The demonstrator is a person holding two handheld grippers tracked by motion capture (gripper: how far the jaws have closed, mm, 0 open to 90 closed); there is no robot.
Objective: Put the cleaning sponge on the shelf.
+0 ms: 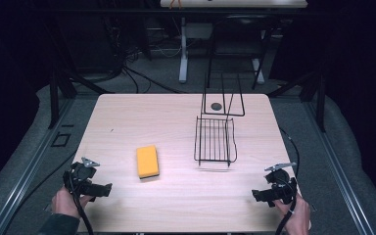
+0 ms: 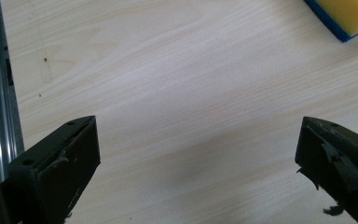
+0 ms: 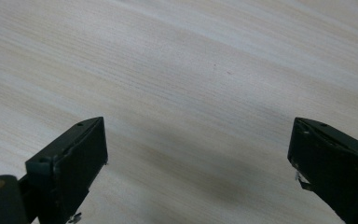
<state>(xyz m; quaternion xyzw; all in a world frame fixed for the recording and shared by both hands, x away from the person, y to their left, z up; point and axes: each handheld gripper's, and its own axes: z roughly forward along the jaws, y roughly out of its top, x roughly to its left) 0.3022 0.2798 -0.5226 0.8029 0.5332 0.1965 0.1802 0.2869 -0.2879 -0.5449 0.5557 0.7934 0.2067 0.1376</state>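
A yellow sponge (image 1: 147, 161) with a blue underside lies flat left of the table's middle; its corner (image 2: 347, 16) shows at the top right of the left gripper view. A black wire rack (image 1: 215, 139) stands right of the middle. My left gripper (image 1: 103, 188) rests near the front left edge, held by a hand, its jaws wide apart over bare wood (image 2: 198, 154). Near the front right corner a hand holds my right gripper (image 1: 257, 195), which is open too, with nothing between its jaws (image 3: 198, 154).
Behind the rack, a taller black wire frame (image 1: 223, 98) stands at the far edge, with a small dark round thing (image 1: 216, 105) at its foot. The light wooden table (image 1: 127, 117) has metal rails (image 2: 2, 116) alongside and dark floor with cables around it.
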